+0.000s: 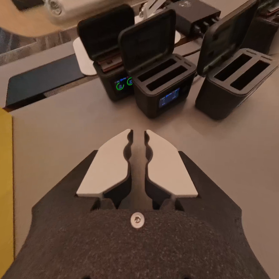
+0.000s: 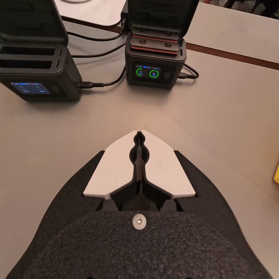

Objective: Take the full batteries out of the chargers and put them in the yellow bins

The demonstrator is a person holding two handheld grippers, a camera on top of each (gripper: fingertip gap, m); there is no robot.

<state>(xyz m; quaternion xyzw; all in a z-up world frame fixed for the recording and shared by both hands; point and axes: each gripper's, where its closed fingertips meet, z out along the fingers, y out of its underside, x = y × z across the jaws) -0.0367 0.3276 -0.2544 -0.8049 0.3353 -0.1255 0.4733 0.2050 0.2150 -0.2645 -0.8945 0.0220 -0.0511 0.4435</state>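
In the left wrist view three black chargers stand with lids up. The far left charger (image 1: 114, 84) holds red-trimmed batteries (image 1: 108, 64) and shows green rings on its screen. The middle charger (image 1: 164, 90) and the right charger (image 1: 232, 89) have empty slots. My left gripper (image 1: 138, 132) is slightly open and empty, hovering over the table short of them. A yellow bin (image 1: 6, 188) is at the left edge. In the right wrist view a charger (image 2: 155, 68) holds two batteries (image 2: 154, 44). An empty charger (image 2: 39, 75) stands to its left. My right gripper (image 2: 139, 132) is shut and empty. A yellow bin corner (image 2: 277, 175) shows at the right.
Black cables (image 2: 105, 83) run between and behind the chargers. A white flat pad (image 1: 82, 58) and a dark flat slab (image 1: 42, 86) lie at the back left. A black box (image 1: 194, 18) sits behind the chargers. A brown seam (image 2: 226, 54) crosses the grey table (image 2: 211, 120). The tips of one gripper are about 25 cm away from the tips of the other.
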